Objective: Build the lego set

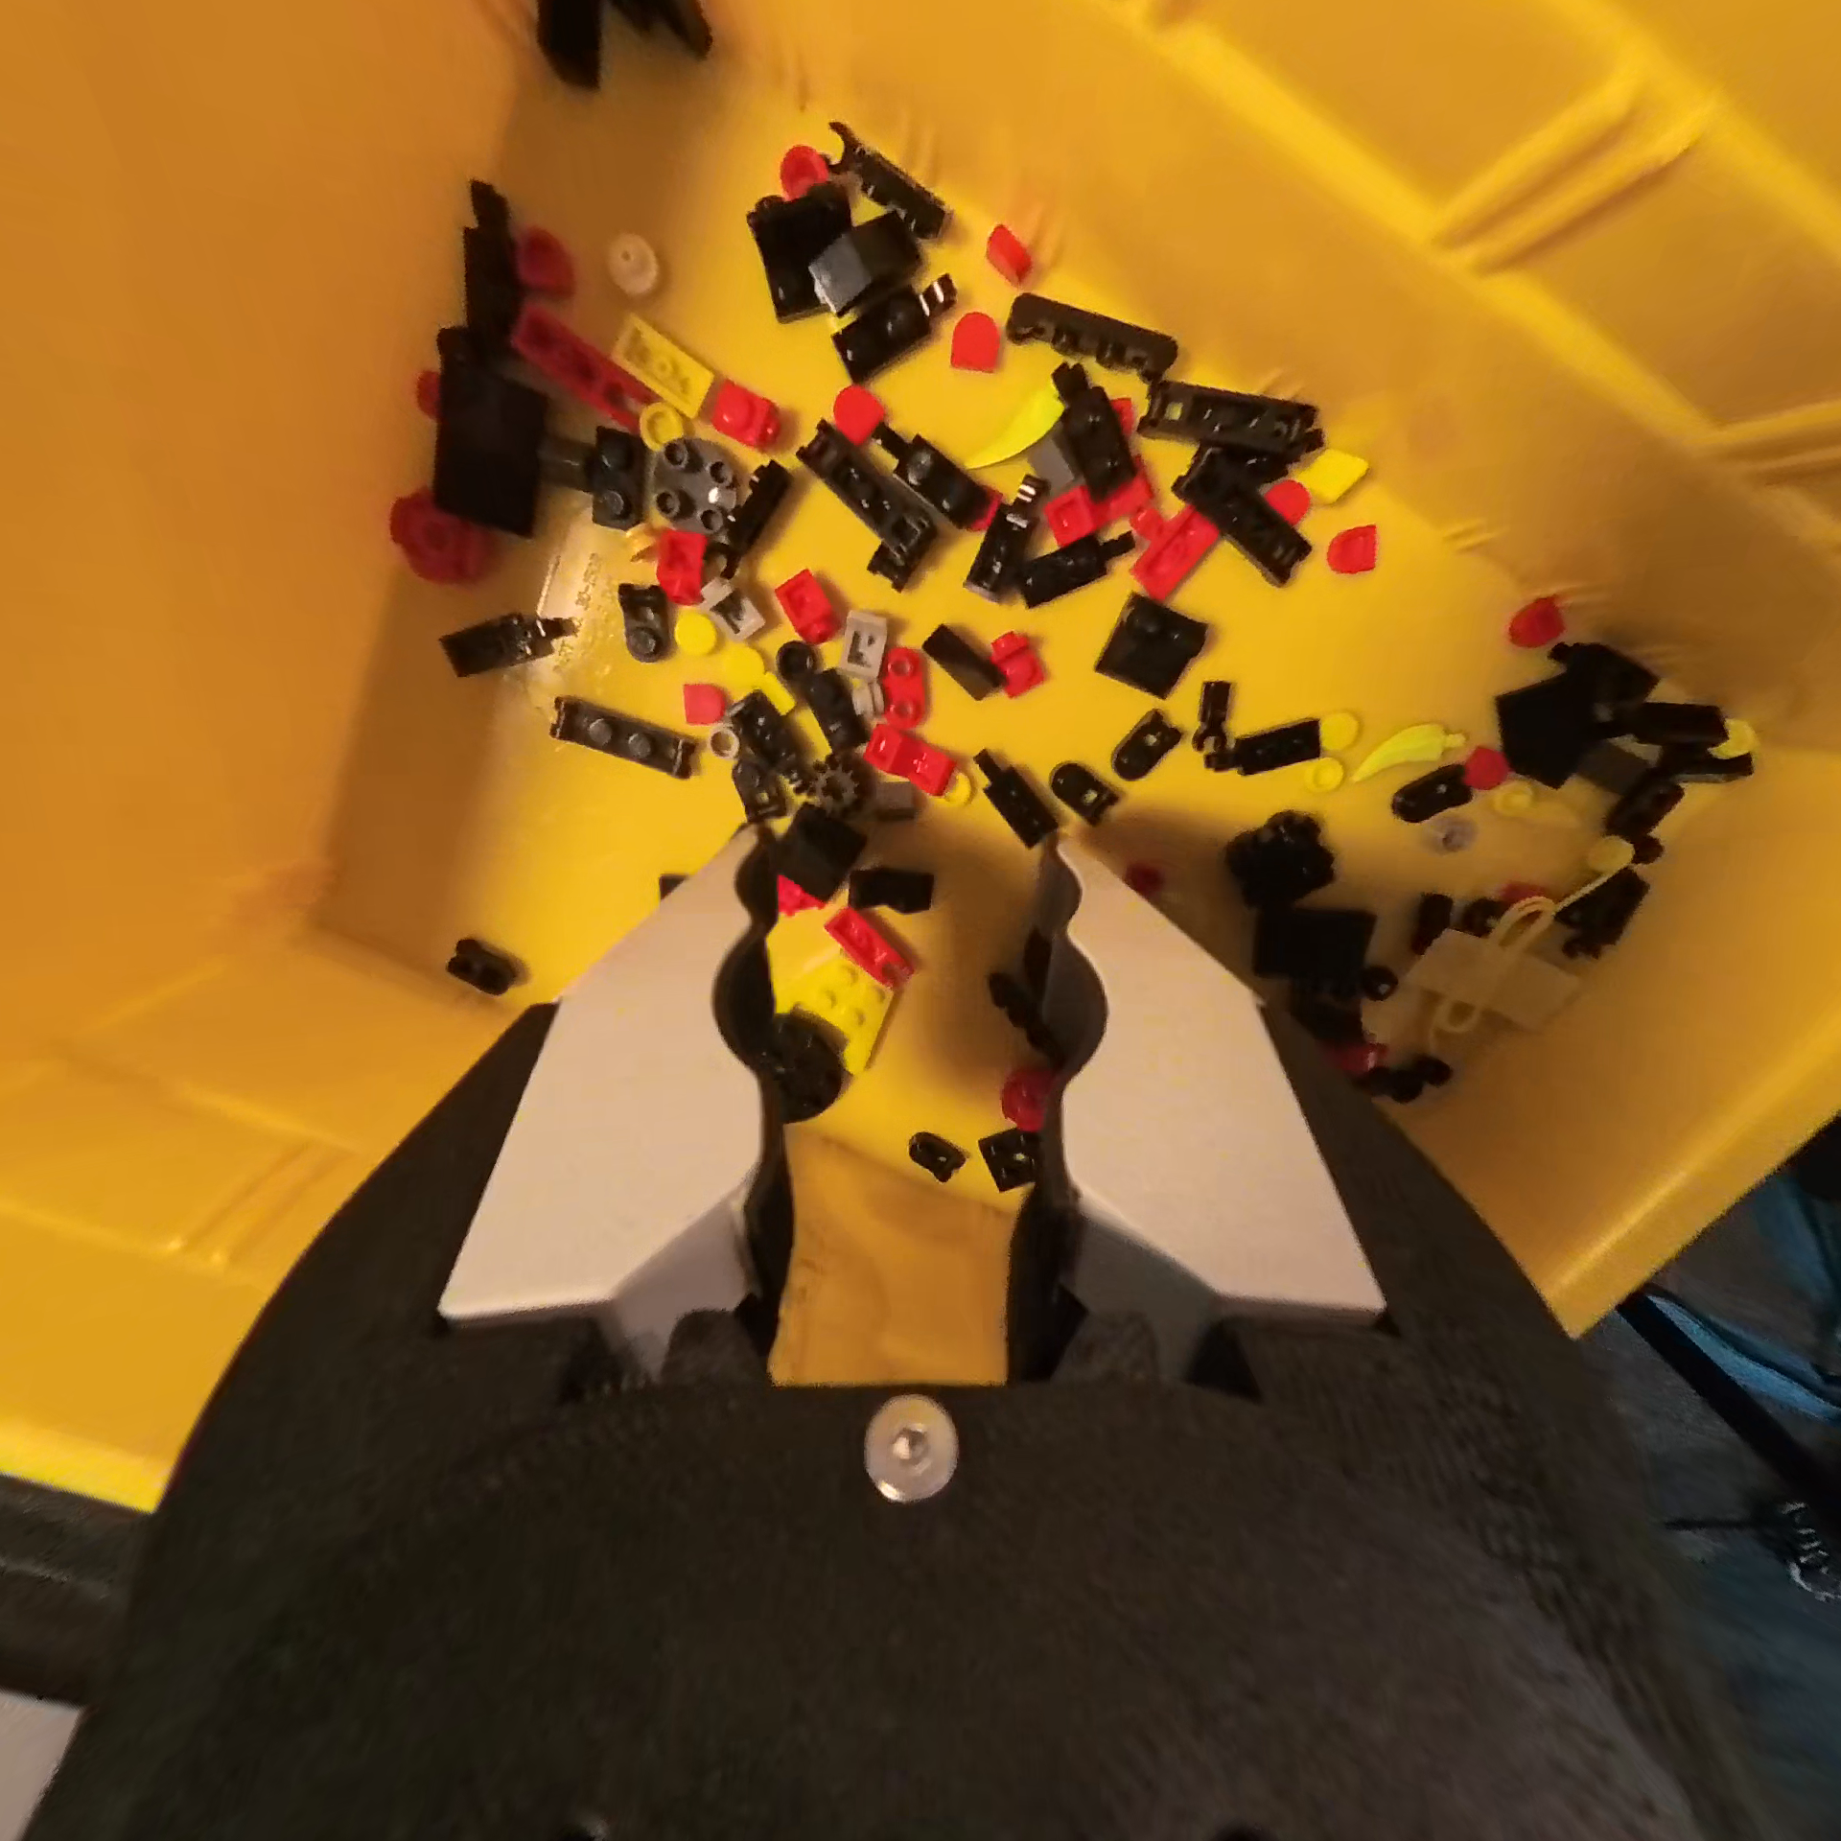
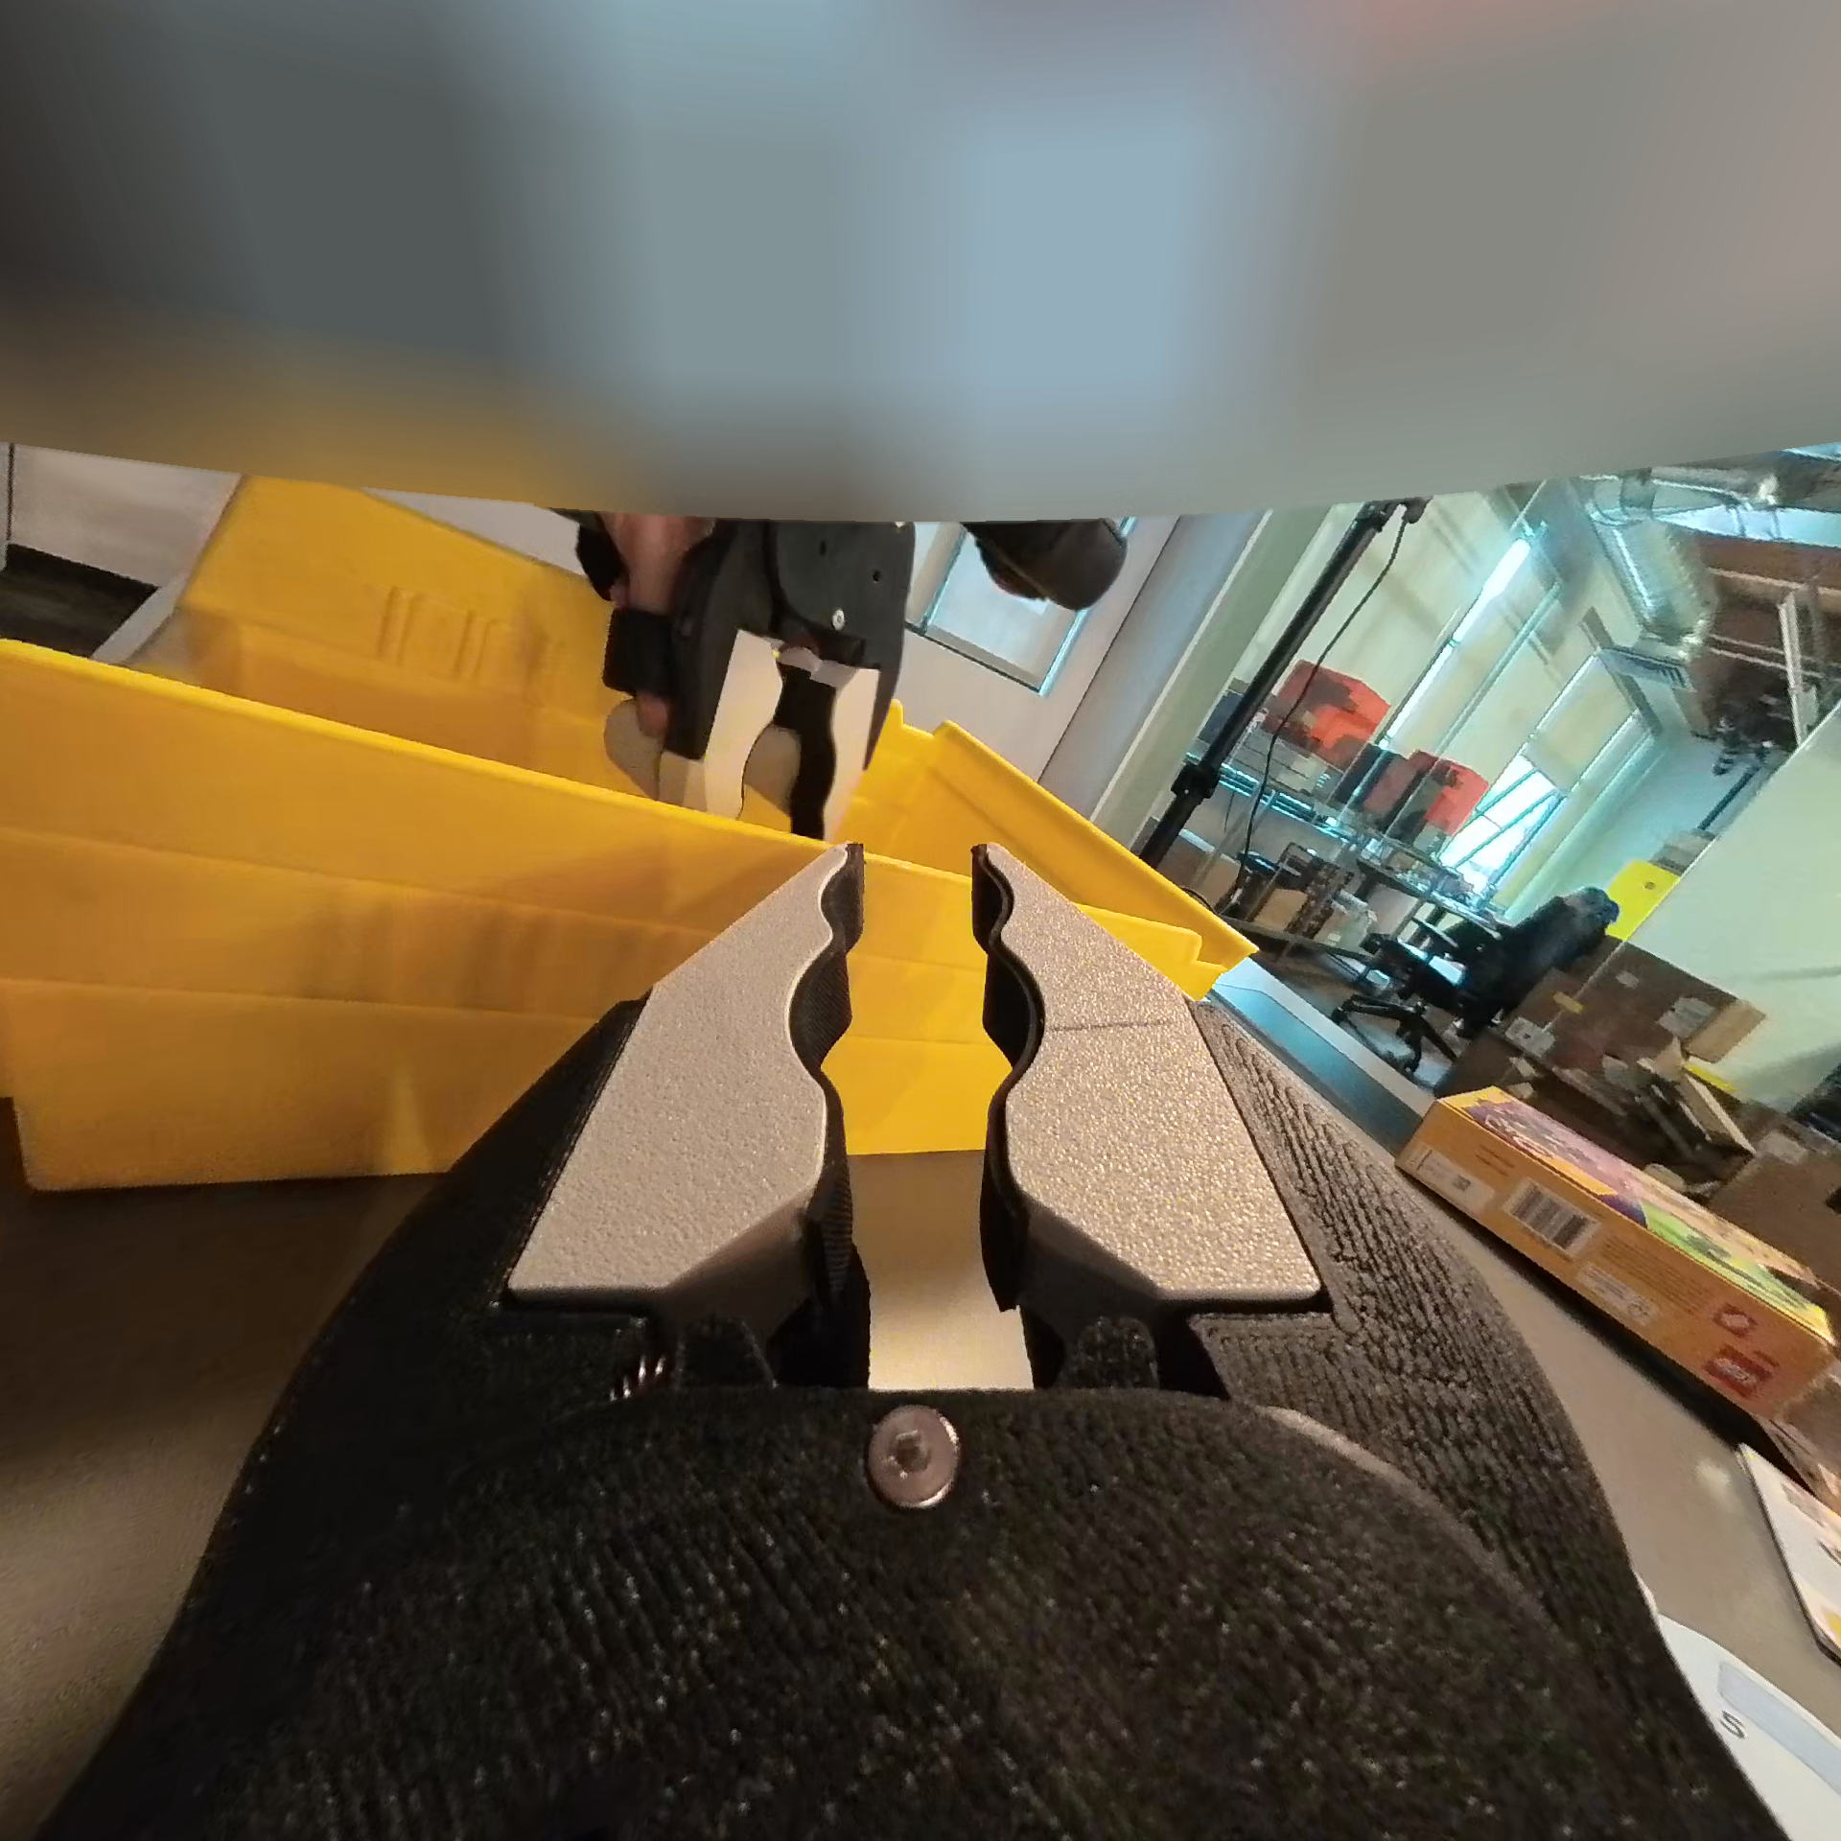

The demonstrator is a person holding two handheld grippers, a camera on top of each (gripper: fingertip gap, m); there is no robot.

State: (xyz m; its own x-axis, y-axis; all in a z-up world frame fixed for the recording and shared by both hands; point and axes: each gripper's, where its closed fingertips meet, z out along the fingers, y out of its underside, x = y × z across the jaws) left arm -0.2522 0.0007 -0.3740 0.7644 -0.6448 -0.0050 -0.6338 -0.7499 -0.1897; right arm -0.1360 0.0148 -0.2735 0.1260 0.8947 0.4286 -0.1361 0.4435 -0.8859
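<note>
- Bricks [image 1: 897, 558] lie loose on the floor of the yellow bin [image 1: 249, 598]: black, red, yellow and grey, mostly small plates, scattered with long axes pointing every way.
- Left gripper [image 1: 902, 847] hangs down inside the bin, directly over the near part of the scatter; pieces lie straight ahead of and under its tips.
- Left jaws stand wide apart, holding nothing. A small black brick [image 1: 822, 847] sits just beside the left fingertip; whether it touches, I cannot tell. A red plate [image 1: 869, 936] and a yellow plate [image 1: 847, 1006] show in the gap between the fingers.
- Right gripper [image 2: 915, 852] is outside the bin, low over the table [image 2: 149, 1395], pointed at the bin's outer wall; jaws parted, empty.
- Judgement: left is plainly the nearer tool for a pick; it need only drop and close.
- Box [image 2: 1614, 1245] rests on the table off to the right.
</note>
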